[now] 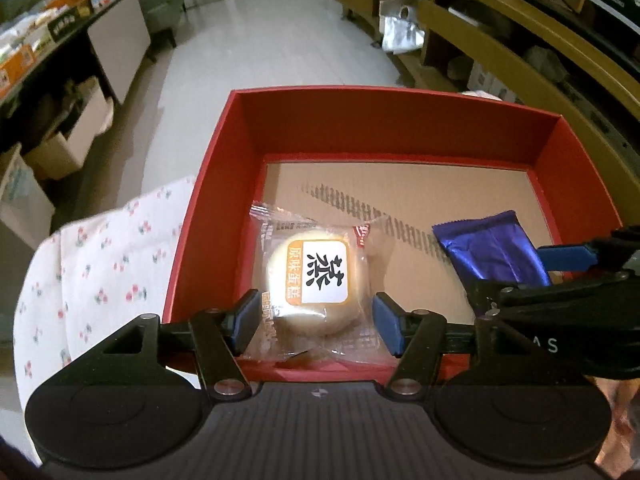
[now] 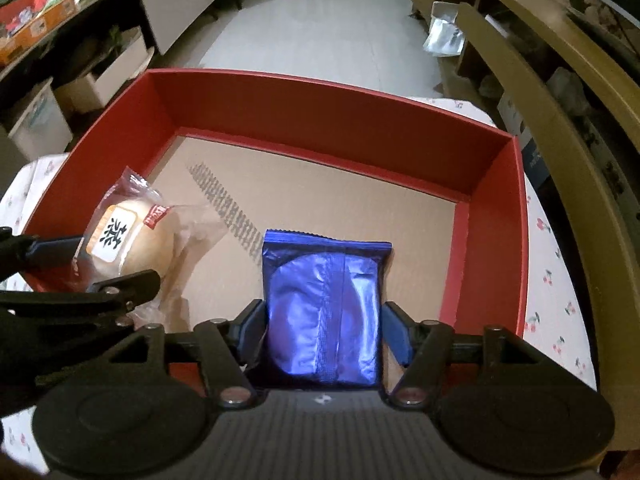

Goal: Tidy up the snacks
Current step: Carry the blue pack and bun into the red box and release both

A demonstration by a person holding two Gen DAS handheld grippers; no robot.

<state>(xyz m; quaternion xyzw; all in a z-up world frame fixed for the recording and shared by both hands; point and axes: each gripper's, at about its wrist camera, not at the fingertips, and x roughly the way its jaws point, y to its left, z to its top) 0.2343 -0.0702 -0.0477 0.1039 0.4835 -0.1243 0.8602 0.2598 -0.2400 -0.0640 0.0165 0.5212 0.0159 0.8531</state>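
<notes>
Near the red box's (image 1: 380, 128) front wall, left tongs (image 1: 316, 314) loosely straddle cake (image 1: 316, 272), right tongs (image 2: 324, 328) blue packet (image 2: 324, 280).

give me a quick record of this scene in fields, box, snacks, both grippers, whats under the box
box: red box, open top, brown cardboard floor
cake: round cake in clear wrapper, inside the box at its left
blue packet: shiny blue packet, inside the box, right of the cake
left gripper: left gripper straddles the cake, pads look just off the wrapper
right gripper: right gripper straddles the blue packet, gap at one pad
under box: white cloth with cherry print
</notes>
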